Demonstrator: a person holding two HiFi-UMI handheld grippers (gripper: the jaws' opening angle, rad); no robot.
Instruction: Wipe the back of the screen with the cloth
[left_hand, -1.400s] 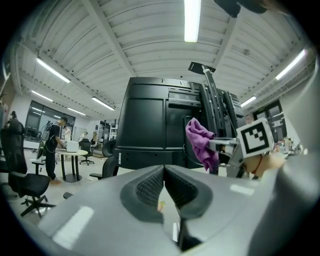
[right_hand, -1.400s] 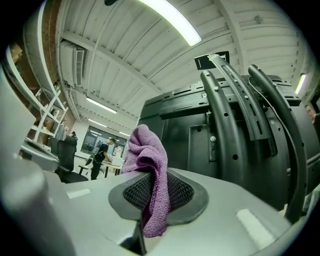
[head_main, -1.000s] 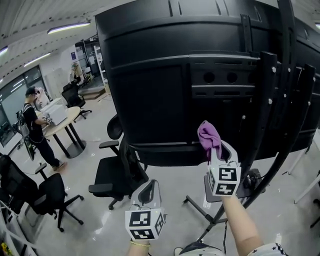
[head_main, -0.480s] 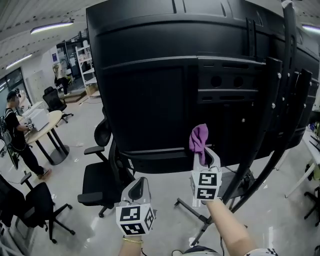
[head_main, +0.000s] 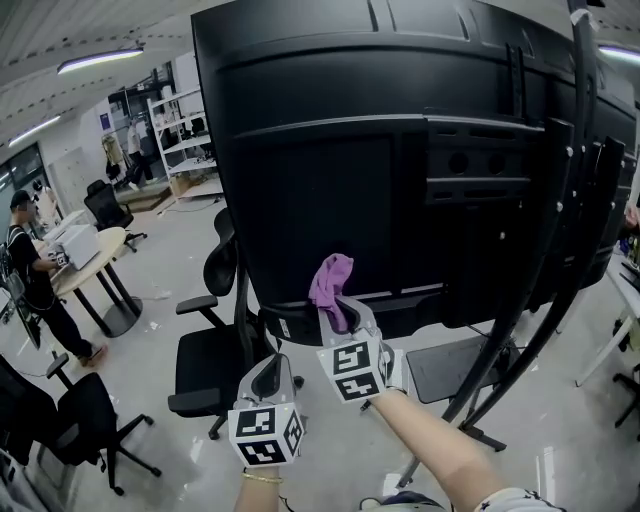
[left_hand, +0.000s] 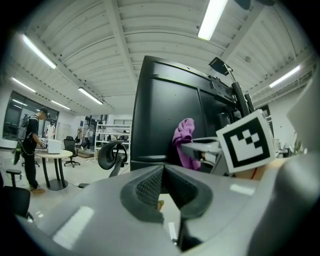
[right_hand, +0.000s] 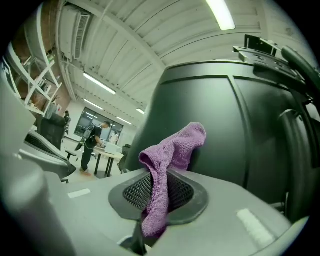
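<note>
The big black back of the screen (head_main: 400, 160) fills the upper head view, on a black wheeled stand (head_main: 560, 260). My right gripper (head_main: 340, 310) is shut on a purple cloth (head_main: 330, 285), whose free end rests against the screen's lower edge left of centre. In the right gripper view the purple cloth (right_hand: 167, 165) sticks up from the closed jaws toward the screen's back (right_hand: 225, 125). My left gripper (head_main: 270, 375) hangs lower, apart from the screen, shut with nothing in it. The left gripper view shows the cloth (left_hand: 184, 142) and the screen (left_hand: 165, 120) ahead.
A black office chair (head_main: 215, 340) stands just below and left of the screen. More chairs (head_main: 60, 410) sit at the far left. A person (head_main: 35, 280) stands by a round table (head_main: 95, 255) at the left. Shelves (head_main: 175, 130) stand at the back.
My right gripper has carried the cloth leftward along the screen's lower edge, from near the middle toward the left. The left gripper stayed low.
</note>
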